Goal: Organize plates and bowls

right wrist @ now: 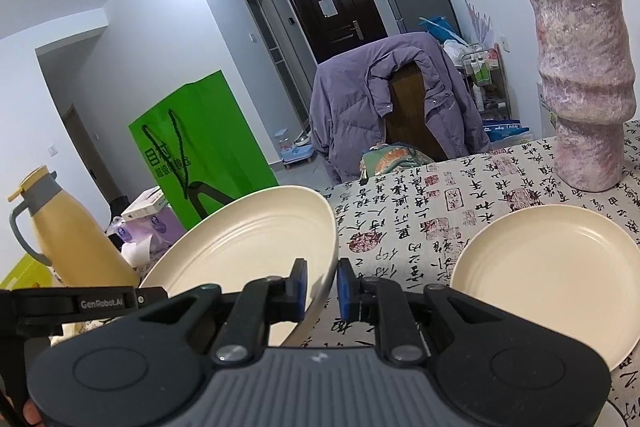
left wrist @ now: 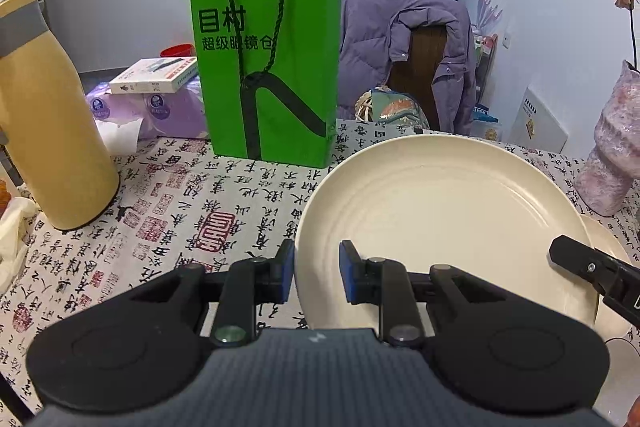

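At lower centre of both wrist views, my left gripper (left wrist: 316, 273) and right gripper (right wrist: 322, 287) are each clamped on opposite rims of one raised cream plate (left wrist: 440, 219). If either hand pulls unevenly, I judge the tilted plate could slip free. I count two plates: this one, and a second plate (right wrist: 552, 267) flat on the calligraphy tablecloth (right wrist: 460, 195), lower right.
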Available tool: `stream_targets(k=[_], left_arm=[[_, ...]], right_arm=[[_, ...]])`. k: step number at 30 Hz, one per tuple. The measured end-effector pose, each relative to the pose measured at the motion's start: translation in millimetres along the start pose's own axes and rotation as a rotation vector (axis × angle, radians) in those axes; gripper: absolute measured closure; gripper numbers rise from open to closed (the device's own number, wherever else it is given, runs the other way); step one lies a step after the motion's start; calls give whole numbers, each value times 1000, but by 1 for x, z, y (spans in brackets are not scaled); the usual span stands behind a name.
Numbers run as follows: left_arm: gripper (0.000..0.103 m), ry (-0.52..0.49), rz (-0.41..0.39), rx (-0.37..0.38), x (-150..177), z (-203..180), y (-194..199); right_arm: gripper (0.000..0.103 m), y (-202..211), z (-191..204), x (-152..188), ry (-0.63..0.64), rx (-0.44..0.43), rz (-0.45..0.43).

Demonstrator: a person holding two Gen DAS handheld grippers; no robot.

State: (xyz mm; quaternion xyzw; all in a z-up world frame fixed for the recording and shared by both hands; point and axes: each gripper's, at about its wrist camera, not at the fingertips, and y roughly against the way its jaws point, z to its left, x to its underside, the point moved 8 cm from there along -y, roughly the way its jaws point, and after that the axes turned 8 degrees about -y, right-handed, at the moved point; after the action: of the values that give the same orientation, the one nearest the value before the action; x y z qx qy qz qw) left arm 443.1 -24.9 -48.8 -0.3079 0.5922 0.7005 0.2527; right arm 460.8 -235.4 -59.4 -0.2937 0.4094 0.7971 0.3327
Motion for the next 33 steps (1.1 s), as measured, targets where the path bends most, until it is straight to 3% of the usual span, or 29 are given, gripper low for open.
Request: stream_targets(k=[33], left_arm=[[79,8,-45,20,27,22,78]], right_arm=[[88,76,39,22,1,-4,-37]])
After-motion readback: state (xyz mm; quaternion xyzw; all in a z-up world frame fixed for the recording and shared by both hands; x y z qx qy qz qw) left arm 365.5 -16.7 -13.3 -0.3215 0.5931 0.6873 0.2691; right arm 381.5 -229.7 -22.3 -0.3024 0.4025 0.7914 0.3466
